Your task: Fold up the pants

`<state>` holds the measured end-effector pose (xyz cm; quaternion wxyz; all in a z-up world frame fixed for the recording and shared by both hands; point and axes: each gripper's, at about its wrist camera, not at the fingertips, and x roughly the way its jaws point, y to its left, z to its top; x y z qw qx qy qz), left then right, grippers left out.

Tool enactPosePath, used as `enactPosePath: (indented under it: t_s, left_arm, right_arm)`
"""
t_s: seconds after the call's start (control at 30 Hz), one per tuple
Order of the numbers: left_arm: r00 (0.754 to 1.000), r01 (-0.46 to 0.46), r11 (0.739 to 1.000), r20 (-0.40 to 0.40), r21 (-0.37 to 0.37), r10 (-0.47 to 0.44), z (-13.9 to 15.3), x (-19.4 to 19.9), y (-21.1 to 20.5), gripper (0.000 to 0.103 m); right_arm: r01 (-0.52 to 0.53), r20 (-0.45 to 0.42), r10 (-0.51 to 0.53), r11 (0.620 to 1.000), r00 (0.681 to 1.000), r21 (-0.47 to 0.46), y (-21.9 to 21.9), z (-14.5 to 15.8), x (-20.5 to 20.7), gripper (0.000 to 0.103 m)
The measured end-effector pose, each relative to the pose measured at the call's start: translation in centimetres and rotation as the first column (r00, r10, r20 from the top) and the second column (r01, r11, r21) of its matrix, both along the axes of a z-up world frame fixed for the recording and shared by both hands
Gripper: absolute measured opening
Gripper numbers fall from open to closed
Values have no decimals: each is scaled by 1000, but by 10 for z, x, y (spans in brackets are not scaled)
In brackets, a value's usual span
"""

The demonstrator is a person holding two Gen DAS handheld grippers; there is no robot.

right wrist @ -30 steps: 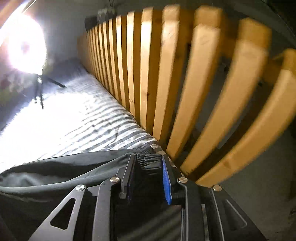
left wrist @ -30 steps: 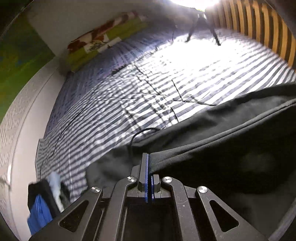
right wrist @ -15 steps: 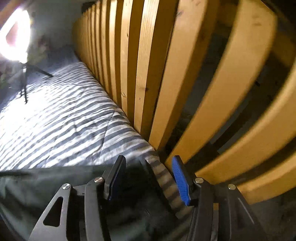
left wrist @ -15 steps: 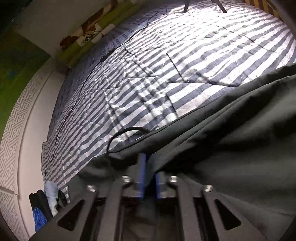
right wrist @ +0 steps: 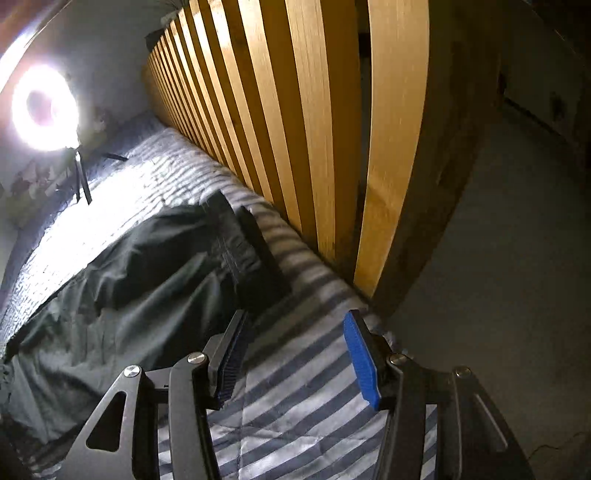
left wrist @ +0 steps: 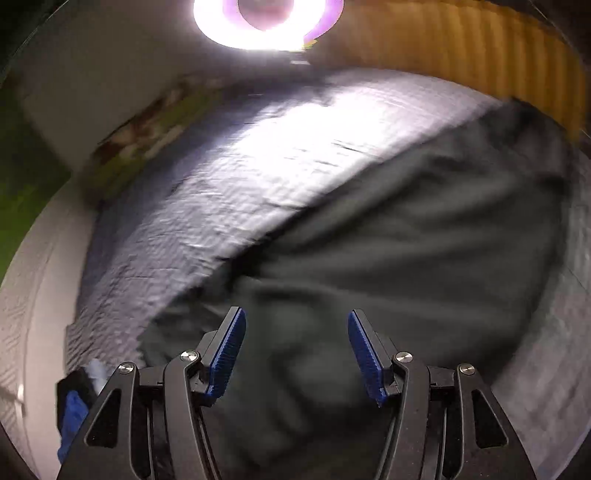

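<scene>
Left wrist view, heavily blurred. Left gripper (left wrist: pixel 295 354) with blue ribbed pads spread wide, nothing between them, poised above dark grey-black fabric pants (left wrist: pixel 388 258). Pants spread flat across grey-and-white striped quilted bedspread (left wrist: pixel 229 177), reaching from just under the fingers toward the far right, near the yellow wooden slatted rail (left wrist: pixel 480 74). Bright ring light (left wrist: pixel 266 22) at top centre, glare washing out the bedspread below it. Patterned green and brown pillow (left wrist: pixel 147 133) at far left edge of bed. Small heap of blue, black and white cloth (left wrist: pixel 77 398) at lower left beside the white wall.

Right wrist view. Right gripper (right wrist: pixel 295 358) likewise wide open, empty, hovering over bare striped bedspread (right wrist: pixel 295 406) just beside the pants' end. Pants (right wrist: pixel 147 280) lying left of the fingers, elastic gathered band (right wrist: pixel 236 236) toward the slatted rail (right wrist: pixel 295 129). Ring light (right wrist: pixel 44 107) on dark tripod (right wrist: pixel 79 173) at far left.
</scene>
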<state>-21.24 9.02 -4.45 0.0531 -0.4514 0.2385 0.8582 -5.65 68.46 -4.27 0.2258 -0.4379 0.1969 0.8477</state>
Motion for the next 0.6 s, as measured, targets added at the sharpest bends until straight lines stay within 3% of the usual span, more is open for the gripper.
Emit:
enactPosePath:
  t_s: [0.17,0.27,0.3,0.43,0.47,0.53,0.6]
  left_arm:
    - [996,73,997,61,-23,-71,-36,53,39,62]
    - [990,62,996,121,68,-70,-54,60,49,64]
    - [987,70,994,138,80,-80,-60,60,54,65]
    - [989,102,994,107,-32,-98,-80,48,71,70]
    - [990,86,996,114,-6,-85,-79,39,65,71]
    - [992,27,998,122,59,-34,-70,14,46,71]
    - [993,-31,994,120,102,18,-55,-1,25,71]
  right_arm:
    - [-72,-3,72,996,997,-54,-28,-17,-20,48]
    - [-70,-22,68,989,997,-128,-39,-29,-25,49]
    - [-64,-25,61,987,998,-145,-40,-32,-26,49]
    - [-35,-41,25,970,999,-240,-46,-47,-34,54]
    - [-35,-56,22,968,998,-247,-48,-46,-35,60]
    - [-58,-74,41,969,996,-240,-53,-45,-45,61]
    - [-73,-35,67,981,997,-178,-60,-46,-53,61]
